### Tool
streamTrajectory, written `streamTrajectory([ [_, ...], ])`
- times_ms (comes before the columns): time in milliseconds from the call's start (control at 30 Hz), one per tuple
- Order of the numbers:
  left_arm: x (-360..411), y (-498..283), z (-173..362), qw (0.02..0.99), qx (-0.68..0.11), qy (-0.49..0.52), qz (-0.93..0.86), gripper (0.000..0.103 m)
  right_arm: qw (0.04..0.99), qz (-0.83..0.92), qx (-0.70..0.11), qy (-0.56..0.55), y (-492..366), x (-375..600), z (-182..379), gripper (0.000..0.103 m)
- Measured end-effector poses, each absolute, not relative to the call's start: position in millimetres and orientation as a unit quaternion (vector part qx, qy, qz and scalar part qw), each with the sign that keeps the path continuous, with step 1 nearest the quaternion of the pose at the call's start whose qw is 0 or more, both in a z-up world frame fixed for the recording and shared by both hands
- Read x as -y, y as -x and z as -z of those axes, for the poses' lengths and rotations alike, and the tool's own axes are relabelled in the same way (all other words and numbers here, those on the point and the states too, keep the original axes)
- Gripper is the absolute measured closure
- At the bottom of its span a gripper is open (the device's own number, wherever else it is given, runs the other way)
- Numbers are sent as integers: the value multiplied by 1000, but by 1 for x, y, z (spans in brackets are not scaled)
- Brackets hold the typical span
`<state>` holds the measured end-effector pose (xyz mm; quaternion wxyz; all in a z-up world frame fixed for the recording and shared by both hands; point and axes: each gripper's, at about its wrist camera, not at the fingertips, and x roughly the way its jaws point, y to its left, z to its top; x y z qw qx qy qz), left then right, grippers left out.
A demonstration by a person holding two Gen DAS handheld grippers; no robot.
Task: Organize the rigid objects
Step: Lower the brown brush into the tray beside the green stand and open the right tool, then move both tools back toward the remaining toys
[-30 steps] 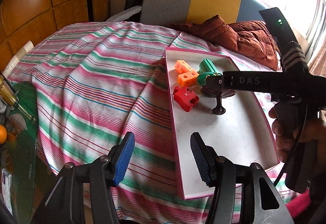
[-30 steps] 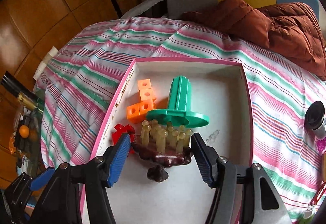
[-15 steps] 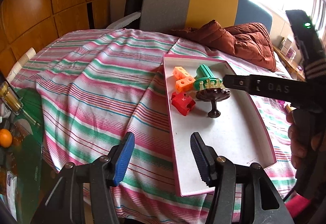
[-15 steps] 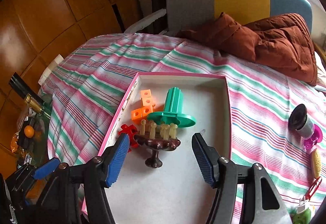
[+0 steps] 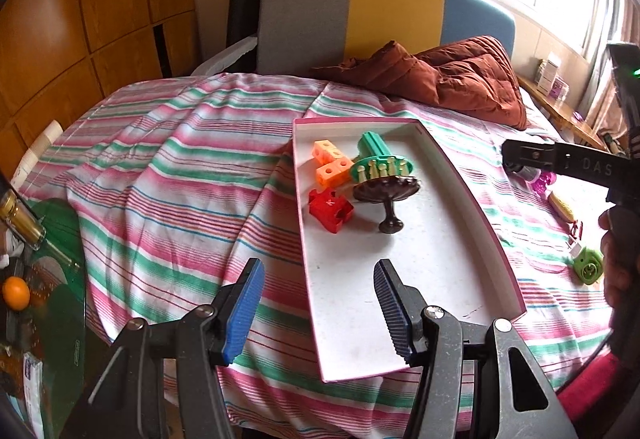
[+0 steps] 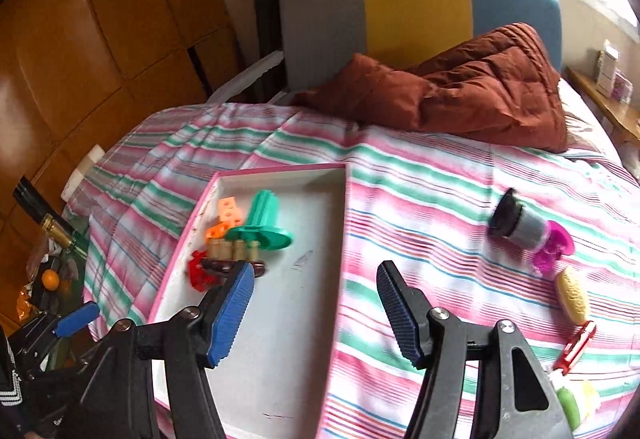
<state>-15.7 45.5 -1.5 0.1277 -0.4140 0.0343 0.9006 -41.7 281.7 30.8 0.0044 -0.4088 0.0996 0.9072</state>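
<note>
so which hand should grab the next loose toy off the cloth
Right. The right gripper is open and faces the loose pieces on the striped cloth: grey-and-pink toy and yellow piece. The left gripper, also open, sits at the tray's other side.

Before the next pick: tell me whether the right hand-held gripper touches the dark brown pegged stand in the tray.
Apart. The left wrist view shows the dark brown pegged stand alone in the white tray, nothing gripping it.
</note>
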Motion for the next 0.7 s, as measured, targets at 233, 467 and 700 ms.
streamTrajectory([
  [233,-61,14,-1,139,-49,413,-899,45,73,-903,-125,404,18,-345,-29,38],
  [467,-77,13,-1,150,-62,414,-896,45,138,-896,-146,395,-6,-405,-26,38],
  [700,-91,11,0,158,-77,414,-893,39,210,-880,-190,382,-29,-459,-6,38],
])
